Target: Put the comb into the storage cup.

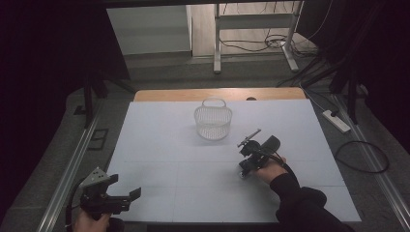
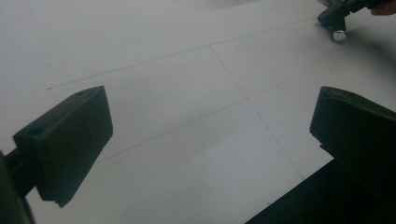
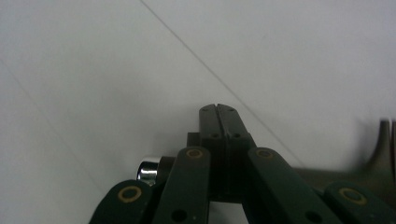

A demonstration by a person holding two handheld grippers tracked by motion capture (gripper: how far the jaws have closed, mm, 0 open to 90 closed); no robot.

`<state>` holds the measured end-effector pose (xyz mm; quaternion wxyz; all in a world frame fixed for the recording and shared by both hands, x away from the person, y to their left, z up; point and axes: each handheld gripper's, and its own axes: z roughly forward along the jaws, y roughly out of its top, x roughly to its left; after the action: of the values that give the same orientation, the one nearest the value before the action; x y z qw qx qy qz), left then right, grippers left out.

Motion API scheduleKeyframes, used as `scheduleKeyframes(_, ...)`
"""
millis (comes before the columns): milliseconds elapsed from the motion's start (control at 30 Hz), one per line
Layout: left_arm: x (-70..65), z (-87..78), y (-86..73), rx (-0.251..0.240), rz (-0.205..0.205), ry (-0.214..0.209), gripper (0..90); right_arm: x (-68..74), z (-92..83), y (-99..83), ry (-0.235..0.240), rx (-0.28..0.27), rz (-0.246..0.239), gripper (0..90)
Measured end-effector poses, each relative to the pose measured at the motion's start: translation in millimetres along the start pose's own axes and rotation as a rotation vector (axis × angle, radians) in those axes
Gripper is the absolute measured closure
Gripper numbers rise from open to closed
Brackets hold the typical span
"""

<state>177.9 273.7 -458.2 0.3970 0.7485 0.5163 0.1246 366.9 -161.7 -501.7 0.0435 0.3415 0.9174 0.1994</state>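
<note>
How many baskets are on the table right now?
1. A white mesh basket with a handle stands toward the far middle of the white table, beyond the right gripper. Nothing shows inside it, and no second basket shows on the table.

A table (image 1: 145,159) is covered by a white sheet marked with thin seam lines, and a strip of bare wood is left showing along its far edge. A white openwork basket (image 1: 213,123) with a handle is stood upright on the sheet, toward the far side and near the middle. Well apart from it, nearer the front and to the right, a small shiny metal piece (image 2: 339,35) is seen at the sheet's surface; whether it rests there cannot be told.
</note>
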Motion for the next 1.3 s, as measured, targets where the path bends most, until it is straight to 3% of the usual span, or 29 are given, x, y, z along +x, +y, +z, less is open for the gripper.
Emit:
scheduleKeyframes(767,-0.3,0.1,0.1,0.0,-0.002,0.0,0.0,-11.0,-22.6,-43.6,-0.017,0.008,0.076,89.0)
scheduleKeyframes(1100,-0.3,0.1,0.2,0.001,-0.002,0.0,0.0,-16.2,-28.4,-52.2,-0.035,0.004,0.107,88.9)
scheduleKeyframes(1300,-0.3,0.1,0.1,0.001,-0.002,0.001,0.0,-15.0,-30.8,-52.0,-0.024,-0.015,0.097,88.3)
